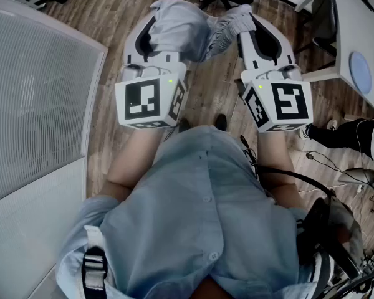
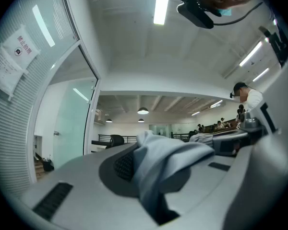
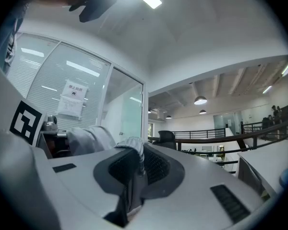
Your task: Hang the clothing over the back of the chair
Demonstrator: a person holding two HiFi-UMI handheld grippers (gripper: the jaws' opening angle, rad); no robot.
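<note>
Left gripper (image 1: pixel 154 18) and right gripper (image 1: pixel 253 21) are each clamped nearly closed on an end of the pale clothing (image 1: pixel 196 30), which spans crosswise between them at upper centre of the head view, neither hand judged nearer the distant black chair (image 2: pixel 116 139).

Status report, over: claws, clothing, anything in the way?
Shut on the clothing: left claw, right claw. Bunched between them, held up. Nothing blocking in view.
</note>
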